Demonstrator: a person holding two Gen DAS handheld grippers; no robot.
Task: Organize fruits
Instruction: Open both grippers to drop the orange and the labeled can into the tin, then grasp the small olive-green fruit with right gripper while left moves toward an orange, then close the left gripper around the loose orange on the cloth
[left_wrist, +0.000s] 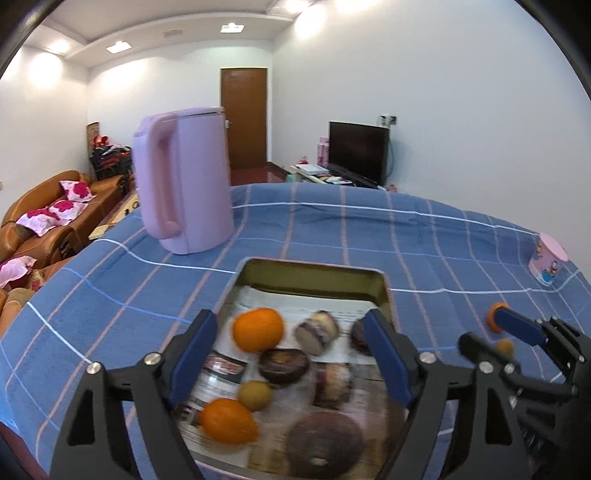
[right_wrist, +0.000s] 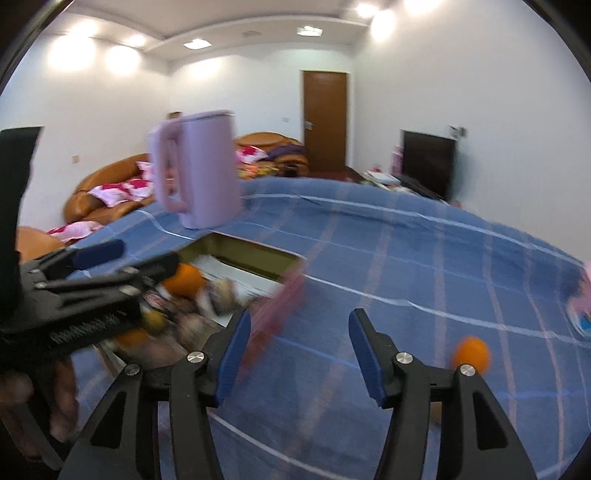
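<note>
Blue checked table (left_wrist: 332, 229) at centre: both grippers, left gripper (left_wrist: 291, 354) and right gripper (right_wrist: 299, 354), gape empty, so the loose orange (right_wrist: 471, 352) lower right could roll if nudged.

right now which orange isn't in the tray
The orange lying on the blue cloth to the right of the tray, by the right gripper. The other two lie in the tray.

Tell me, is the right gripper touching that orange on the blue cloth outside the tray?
Apart. The right wrist view shows the right gripper open over bare tablecloth, with the orange lying outside its right finger.
</note>
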